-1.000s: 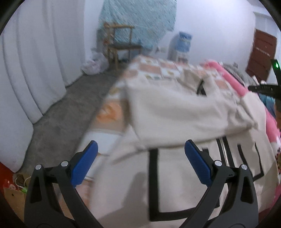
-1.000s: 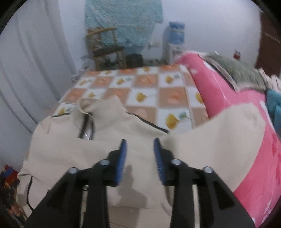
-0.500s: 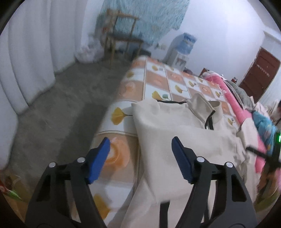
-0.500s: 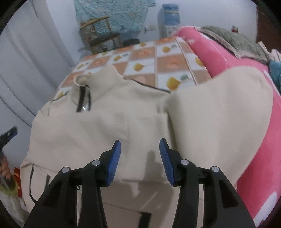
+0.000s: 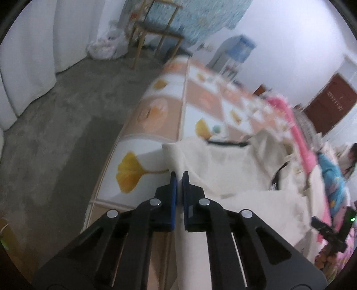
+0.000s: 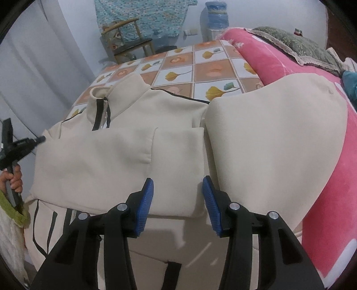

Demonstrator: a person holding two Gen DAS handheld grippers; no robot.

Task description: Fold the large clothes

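A cream zip-neck jacket (image 6: 100, 160) with black trim lies face up on the bed. One sleeve (image 6: 176, 156) is folded across its chest. The other sleeve (image 6: 267, 138) spreads right onto the pink blanket. My left gripper (image 5: 179, 176) is shut on the jacket (image 5: 234, 169) at its left shoulder edge, with cloth pinched between the blue pads. In the right wrist view that left gripper (image 6: 41, 139) shows at the far left, held by a hand (image 6: 13, 178). My right gripper (image 6: 177, 191) hovers open over the folded sleeve's cuff, its pads clear of the cloth.
The bed has a checked sheet with leaf prints (image 6: 200, 71) and a pink blanket (image 6: 334, 189) along its right side. Bare concrete floor (image 5: 55, 145) and white curtains (image 5: 26, 55) lie left of the bed. A wooden chair (image 6: 129, 40) and a water dispenser (image 6: 217, 15) stand beyond it.
My left gripper swung left across the jacket to its shoulder edge and closed on the cloth. My right gripper sank closer to the folded sleeve and its jaws widened a little.
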